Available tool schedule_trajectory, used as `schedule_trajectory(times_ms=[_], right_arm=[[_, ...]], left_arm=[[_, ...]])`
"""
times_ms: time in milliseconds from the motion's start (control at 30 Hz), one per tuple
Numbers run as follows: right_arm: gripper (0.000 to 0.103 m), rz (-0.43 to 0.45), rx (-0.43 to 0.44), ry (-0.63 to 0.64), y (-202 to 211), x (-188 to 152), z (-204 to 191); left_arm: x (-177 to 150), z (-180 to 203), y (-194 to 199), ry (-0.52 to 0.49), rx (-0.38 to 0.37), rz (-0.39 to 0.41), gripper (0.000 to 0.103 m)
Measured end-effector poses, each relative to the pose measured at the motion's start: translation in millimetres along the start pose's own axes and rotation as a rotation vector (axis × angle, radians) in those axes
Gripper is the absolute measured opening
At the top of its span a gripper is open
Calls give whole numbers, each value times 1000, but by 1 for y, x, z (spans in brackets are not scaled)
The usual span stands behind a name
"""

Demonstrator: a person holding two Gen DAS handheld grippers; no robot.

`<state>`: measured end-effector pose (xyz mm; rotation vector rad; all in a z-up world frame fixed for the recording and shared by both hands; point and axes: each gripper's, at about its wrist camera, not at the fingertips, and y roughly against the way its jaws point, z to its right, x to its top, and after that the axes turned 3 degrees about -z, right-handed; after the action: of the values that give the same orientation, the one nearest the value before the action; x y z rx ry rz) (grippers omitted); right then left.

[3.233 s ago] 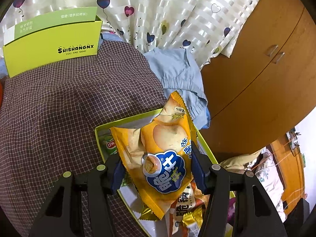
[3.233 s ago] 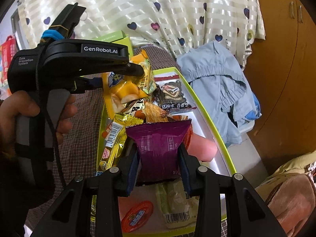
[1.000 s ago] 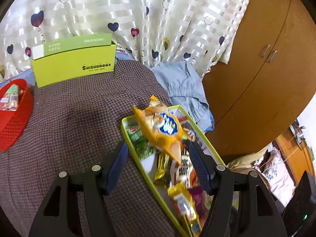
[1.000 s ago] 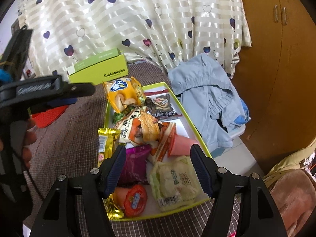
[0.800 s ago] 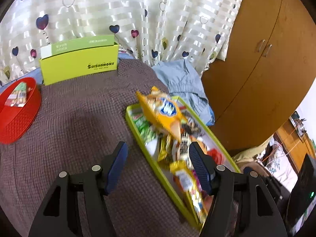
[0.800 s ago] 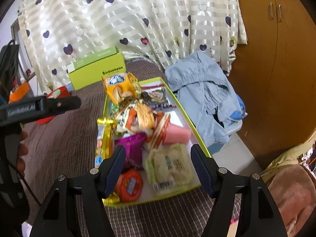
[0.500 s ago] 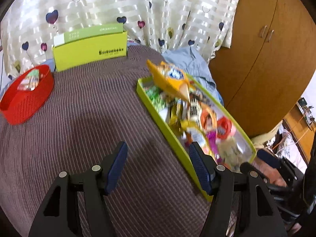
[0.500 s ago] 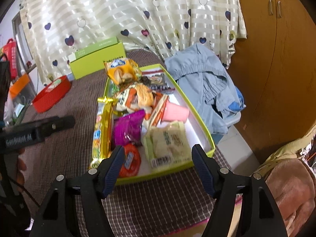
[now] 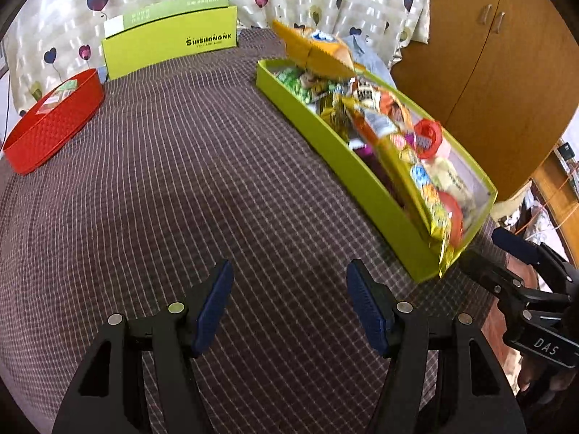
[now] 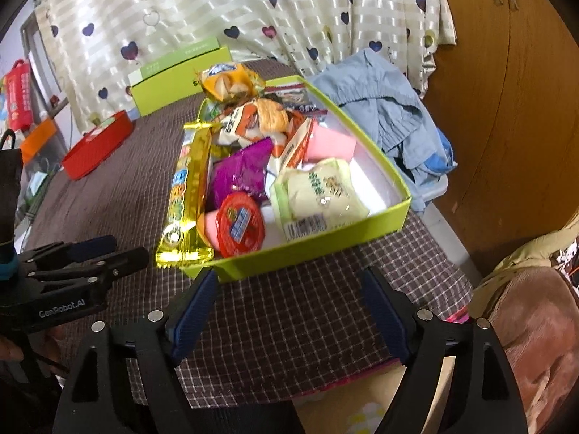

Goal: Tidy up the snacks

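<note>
A lime green tray (image 10: 318,249) (image 9: 362,184) on the checked tablecloth holds several snack packs: a yellow chip bag (image 10: 228,79) (image 9: 315,54) at its far end, a purple pack (image 10: 242,171), a long gold pack (image 10: 188,195), a red round cup (image 10: 240,229) and a pale green pack (image 10: 318,191). My left gripper (image 9: 287,291) hovers open over bare cloth to the left of the tray, holding nothing. My right gripper (image 10: 289,289) sits just in front of the tray's near wall, its jaws opening with nothing between them. Each gripper shows at the edge of the other's view.
A red basket (image 9: 54,123) (image 10: 97,146) with small packs stands at the far left. A lime green box (image 9: 170,43) (image 10: 173,79) stands by the heart-print curtain. Blue clothing (image 10: 391,108) lies right of the tray, beside a wooden wardrobe (image 9: 488,54). The table's front edge (image 10: 289,394) is near.
Both grippers have let go of their packs, pulled back from the tray and sunk lower. The yellow chip bag and purple pack now lie in the tray. The right jaws stand wider.
</note>
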<state>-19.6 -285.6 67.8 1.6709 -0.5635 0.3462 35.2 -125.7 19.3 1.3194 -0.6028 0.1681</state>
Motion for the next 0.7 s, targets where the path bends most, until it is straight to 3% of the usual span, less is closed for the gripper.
schedule_trajectory(times_ms=[400,700], right_arm=[[88,-48,-62,48,-15,-4,-13],[92,-52,-91,64,-20,-4,-20]], left_arm=[[-13,7,-5,-12,82,-8,66],[-13,9,-5,-17,92,-6,66]])
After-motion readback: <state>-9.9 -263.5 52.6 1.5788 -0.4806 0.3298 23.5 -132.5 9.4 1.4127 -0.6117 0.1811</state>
